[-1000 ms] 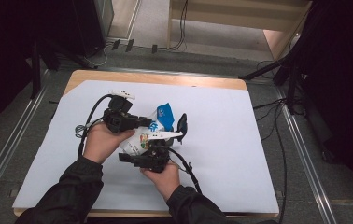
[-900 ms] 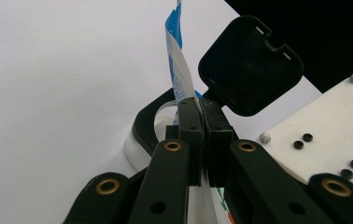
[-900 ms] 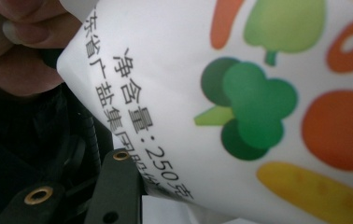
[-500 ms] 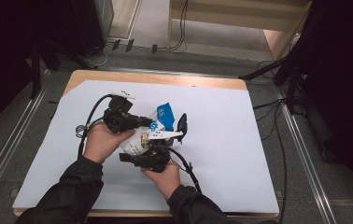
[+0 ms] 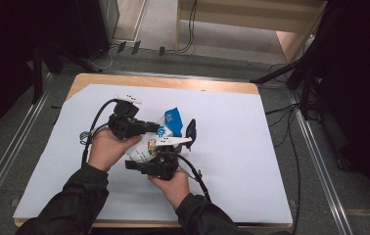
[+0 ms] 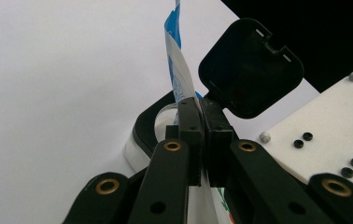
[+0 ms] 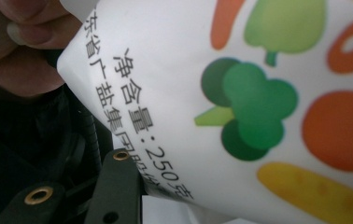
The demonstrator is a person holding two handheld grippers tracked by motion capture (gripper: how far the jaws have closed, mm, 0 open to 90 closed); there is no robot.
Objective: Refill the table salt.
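pouch: white, blue top, vegetable print | table cover: pale lavender

Wooden desk under a white sheet, metal rails along both sides, cables on the grey floor behind.

1. bag sits betw. left gripper and right gripper, over table middle.
2. left gripper is behind-left of bag, right gripper in front.
3. bag top edge is in left gripper jaws.
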